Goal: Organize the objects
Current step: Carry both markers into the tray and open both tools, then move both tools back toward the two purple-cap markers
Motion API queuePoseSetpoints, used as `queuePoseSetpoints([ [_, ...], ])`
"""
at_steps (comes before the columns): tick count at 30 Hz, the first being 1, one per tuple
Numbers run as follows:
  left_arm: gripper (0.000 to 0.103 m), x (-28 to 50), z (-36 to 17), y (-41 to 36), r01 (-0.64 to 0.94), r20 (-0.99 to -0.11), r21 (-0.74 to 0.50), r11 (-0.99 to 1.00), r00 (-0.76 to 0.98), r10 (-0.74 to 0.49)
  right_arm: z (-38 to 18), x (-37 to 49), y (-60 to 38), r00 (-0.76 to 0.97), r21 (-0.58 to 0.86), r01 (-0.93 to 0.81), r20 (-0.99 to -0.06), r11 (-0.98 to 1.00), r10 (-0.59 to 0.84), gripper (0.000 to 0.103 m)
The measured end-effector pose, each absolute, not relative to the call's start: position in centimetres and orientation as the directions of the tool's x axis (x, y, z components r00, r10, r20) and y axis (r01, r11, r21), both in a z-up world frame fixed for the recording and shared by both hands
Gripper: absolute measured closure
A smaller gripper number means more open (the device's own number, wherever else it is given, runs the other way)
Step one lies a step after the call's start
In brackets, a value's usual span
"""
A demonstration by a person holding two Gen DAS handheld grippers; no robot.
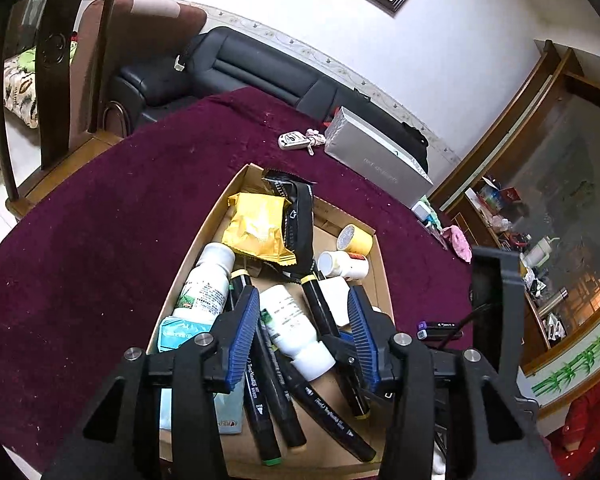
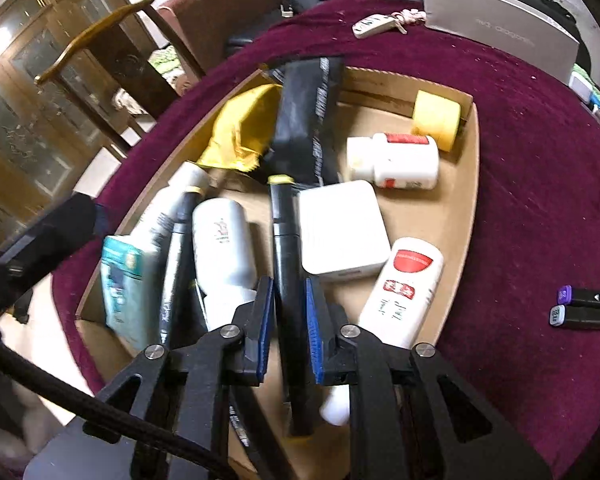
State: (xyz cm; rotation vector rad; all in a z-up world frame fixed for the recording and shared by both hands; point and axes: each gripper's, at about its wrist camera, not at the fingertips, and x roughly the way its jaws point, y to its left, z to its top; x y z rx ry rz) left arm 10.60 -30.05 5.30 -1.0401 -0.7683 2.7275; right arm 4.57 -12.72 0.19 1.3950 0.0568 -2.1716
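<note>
Left tool [image 1: 303, 296] hangs over the cardboard box [image 1: 382, 280], jaws partly open with nothing pinched. A white bottle [image 1: 296, 328] and several black markers [image 1: 274, 384] lie loose in the box below and between its pads.

Right tool [image 2: 287, 282] is closed down on a yellow-capped marker [image 2: 284, 236]. The barrel runs between the blue pads, cap pointing to 12 o'clock. We can't tell whether the marker is lifted clear of the box floor.

The box sits mid-worktop [image 1: 100, 240] on the maroon cloth. Contents, in the left wrist view:
- yellow packet [image 1: 256, 224] at 12 o'clock, with a black pouch [image 1: 300, 216] overlapping its 3 o'clock edge
- yellow tape roll [image 1: 354, 239] at 2 o'clock, near the far corner
- small white pill bottle [image 1: 342, 264] on its side, just beside the roll at its 6 o'clock
- tall white bottle [image 1: 208, 284] and a teal packet [image 1: 180, 332] along the 9 o'clock wall

The right wrist view adds a flat white case [image 2: 342, 232] at the centre. A red-label bottle [image 2: 400, 292] lies at its 5 o'clock, touching it.

Outside the box, two loose markers [image 2: 588, 306] lie on the cloth at 3 o'clock in the right view, side by side. A key fob [image 1: 294, 139] and a grey carton [image 1: 380, 160] sit at 12 to 1 o'clock near the far edge.
</note>
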Motion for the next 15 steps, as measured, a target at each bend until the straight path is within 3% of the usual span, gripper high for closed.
queuePoseSetpoints([
  [4,0.062,10.8,5.2,-30.2,0.076,-0.591,-0.508,-0.858,-0.755,0.283,0.7,4.2,-11.6,-0.296,0.308,0.431,-0.839,-0.848,-0.456,0.088],
  [7,0.054,10.8,5.2,-30.3,0.086,-0.594,-0.514,-0.854,-0.753,0.282,2.6,4.3,-10.0,-0.326,0.351,0.426,-0.8,-0.834,-0.503,0.086],
  [12,0.052,10.9,5.3,-29.8,0.069,-0.593,-0.53,-0.845,-0.743,0.312,6.0,4.9,-4.8,-0.434,0.362,0.392,-0.738,-0.845,-0.517,0.06],
  [15,0.051,10.7,5.3,-28.8,0.041,-0.593,-0.537,-0.842,-0.728,0.343,7.0,5.0,-0.2,-0.494,0.362,0.331,-0.721,-0.872,-0.486,0.059],
])
